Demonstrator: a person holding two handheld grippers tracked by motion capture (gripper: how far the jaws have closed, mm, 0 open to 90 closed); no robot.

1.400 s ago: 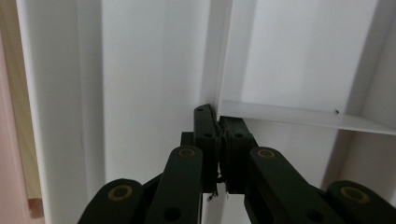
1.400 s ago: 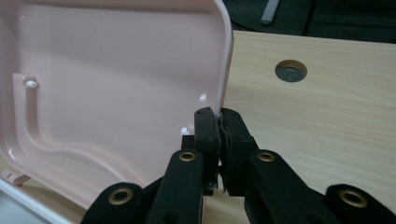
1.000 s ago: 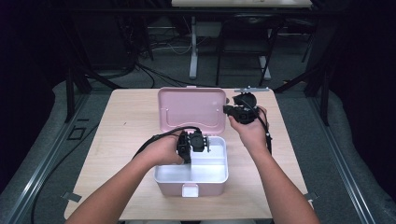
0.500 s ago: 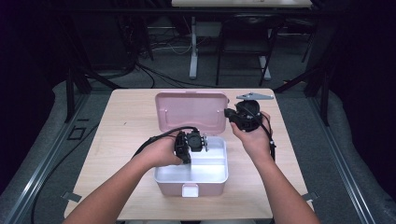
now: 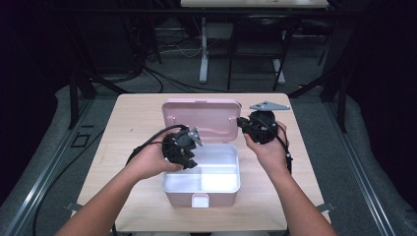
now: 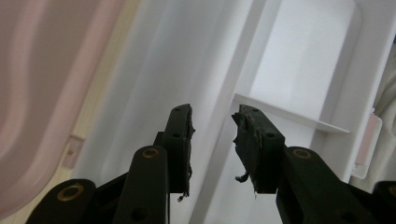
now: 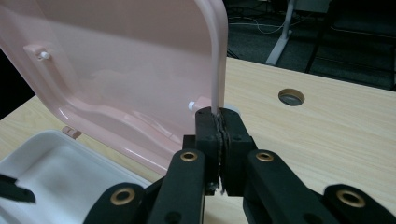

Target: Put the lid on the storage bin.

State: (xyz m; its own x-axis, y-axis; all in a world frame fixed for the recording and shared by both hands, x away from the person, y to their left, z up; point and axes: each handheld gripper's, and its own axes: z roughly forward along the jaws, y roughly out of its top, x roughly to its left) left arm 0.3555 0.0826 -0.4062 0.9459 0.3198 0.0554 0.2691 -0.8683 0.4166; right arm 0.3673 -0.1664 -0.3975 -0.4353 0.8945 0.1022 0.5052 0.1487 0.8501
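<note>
Left hand-held gripper (image 5: 189, 156): tilted down over the left rear of the pink rectangular plastic box with its white inner tray (image 5: 216, 184); jaws have just been opening, now part-way apart with nothing between them.
Right hand-held gripper (image 5: 242, 122): level at the box's right rear, jaws clamped on the edge of the raised pink plastic lid (image 5: 201, 118).
Box: on the light wooden table (image 5: 133, 123), lid open.
Left gripper view: white divider wall (image 6: 289, 116) inside the tray, beyond the pads (image 6: 180, 135).
Right gripper view: lid rim (image 7: 217, 56) pinched thin between the pads; round hole (image 7: 291, 97) in the table behind the lid.
</note>
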